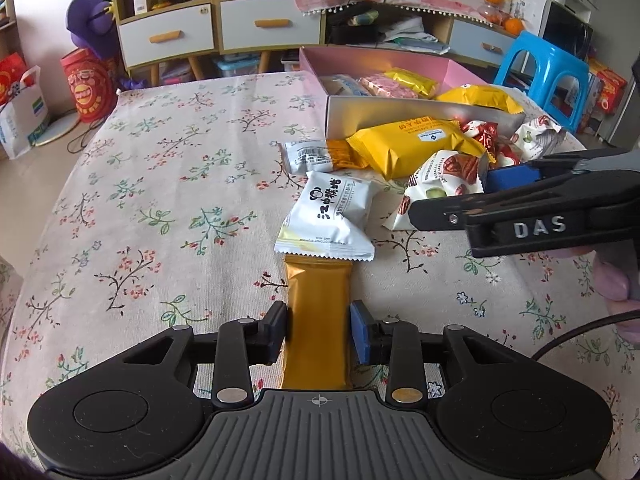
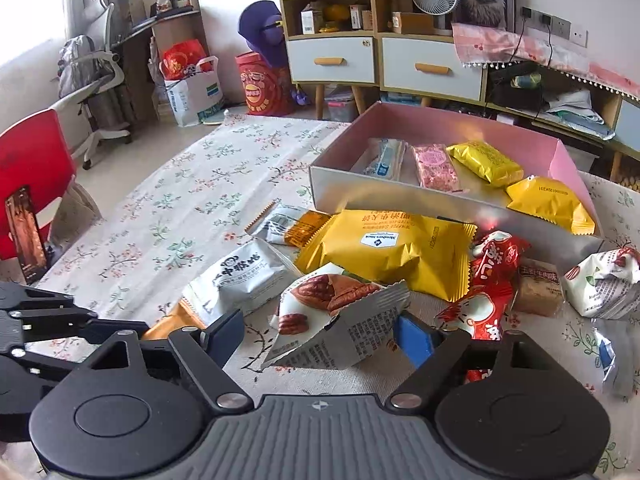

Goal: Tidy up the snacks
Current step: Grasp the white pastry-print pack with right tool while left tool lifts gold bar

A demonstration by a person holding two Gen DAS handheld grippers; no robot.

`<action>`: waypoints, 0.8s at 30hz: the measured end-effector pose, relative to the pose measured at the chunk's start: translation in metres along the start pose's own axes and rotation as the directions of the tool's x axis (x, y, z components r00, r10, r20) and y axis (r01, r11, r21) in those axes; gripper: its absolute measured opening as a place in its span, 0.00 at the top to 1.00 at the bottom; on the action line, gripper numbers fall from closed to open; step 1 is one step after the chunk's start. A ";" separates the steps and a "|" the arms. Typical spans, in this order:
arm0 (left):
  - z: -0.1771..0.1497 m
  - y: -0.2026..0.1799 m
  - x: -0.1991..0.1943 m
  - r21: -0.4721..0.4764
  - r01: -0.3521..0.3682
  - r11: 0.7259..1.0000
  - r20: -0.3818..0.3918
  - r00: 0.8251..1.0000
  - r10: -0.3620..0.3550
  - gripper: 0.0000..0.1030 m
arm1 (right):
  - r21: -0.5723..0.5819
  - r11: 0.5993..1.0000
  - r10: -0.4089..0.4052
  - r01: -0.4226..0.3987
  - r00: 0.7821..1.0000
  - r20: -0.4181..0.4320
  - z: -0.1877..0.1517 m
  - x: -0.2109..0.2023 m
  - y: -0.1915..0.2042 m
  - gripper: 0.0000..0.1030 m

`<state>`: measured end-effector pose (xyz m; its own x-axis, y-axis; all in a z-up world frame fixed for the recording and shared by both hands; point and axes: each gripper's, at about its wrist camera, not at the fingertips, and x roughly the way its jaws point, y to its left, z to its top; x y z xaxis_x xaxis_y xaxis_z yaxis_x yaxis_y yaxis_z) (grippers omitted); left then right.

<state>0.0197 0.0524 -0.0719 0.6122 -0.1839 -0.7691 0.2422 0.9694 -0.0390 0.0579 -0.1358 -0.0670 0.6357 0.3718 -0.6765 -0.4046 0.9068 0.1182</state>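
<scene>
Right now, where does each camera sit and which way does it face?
Left wrist: on the left tool, looking down over the gold packet between its pads toward the pink box; the right tool and fingers show.
Right wrist: on the right tool, above the pecan packet, facing the pink box; the left tool's black frame shows.
Shared: the white packet.

Both wrist cams close, tilted down over table [image 1: 160,168]; share snack pile [image 2: 384,252].
</scene>
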 end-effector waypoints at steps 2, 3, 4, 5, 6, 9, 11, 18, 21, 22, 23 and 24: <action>0.000 -0.001 0.001 0.006 -0.003 1.000 0.004 1.000 0.003 0.68 | -0.002 1.000 -0.010 0.010 1.000 0.000 0.000 0.003 -0.001 0.36; 0.000 -0.001 0.001 0.010 -0.005 1.000 0.006 1.000 0.005 0.67 | -0.002 1.000 -0.015 0.015 1.000 0.001 0.001 0.004 -0.001 0.36; 0.000 -0.002 0.001 0.015 -0.006 1.000 0.007 1.000 0.006 0.67 | -0.002 1.000 -0.019 0.019 1.000 0.002 0.001 0.005 -0.002 0.38; 0.000 -0.002 0.002 0.018 -0.007 1.000 0.009 1.000 0.007 0.67 | -0.001 1.000 -0.023 0.023 1.000 0.003 0.001 0.006 -0.003 0.39; 0.000 -0.002 0.002 0.021 -0.008 1.000 0.011 1.000 0.008 0.67 | 0.001 1.000 -0.026 0.026 1.000 0.003 0.001 0.006 -0.004 0.40; 0.000 -0.003 0.002 0.028 -0.010 1.000 0.014 1.000 0.010 0.67 | 0.003 0.999 -0.032 0.032 0.999 0.004 0.001 0.008 -0.006 0.48; 0.000 -0.003 0.002 0.032 -0.011 0.999 0.015 1.000 0.010 0.68 | 0.003 1.000 -0.027 0.027 1.000 0.007 0.001 0.007 -0.008 0.49; -0.001 0.001 0.001 0.027 -0.004 1.000 0.017 1.000 0.004 0.75 | -0.001 1.000 -0.029 0.029 1.000 0.006 0.000 0.003 -0.006 0.54; 0.000 0.006 -0.001 -0.007 0.018 1.000 0.008 1.000 -0.018 0.75 | 0.001 1.000 -0.024 0.024 1.000 0.009 0.000 -0.002 -0.006 0.55; 0.001 0.007 -0.001 -0.016 0.028 0.999 0.004 1.000 -0.028 0.75 | 0.004 1.000 -0.022 0.022 1.000 0.011 0.000 -0.004 -0.007 0.55; 0.002 0.009 -0.002 -0.026 0.038 0.999 0.001 0.999 -0.038 0.75 | 0.008 1.000 -0.020 0.020 1.000 0.014 0.000 -0.005 -0.007 0.56; 0.002 0.011 -0.003 -0.038 0.047 0.998 -0.001 0.999 -0.047 0.75 | 0.012 1.000 -0.018 0.018 1.000 0.016 0.000 -0.007 -0.008 0.56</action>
<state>0.0222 0.0629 -0.0684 0.5997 -0.2293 -0.7667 0.2419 0.9652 -0.0995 0.0568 -0.1458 -0.0629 0.6530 0.3586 -0.6671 -0.3851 0.9156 0.1152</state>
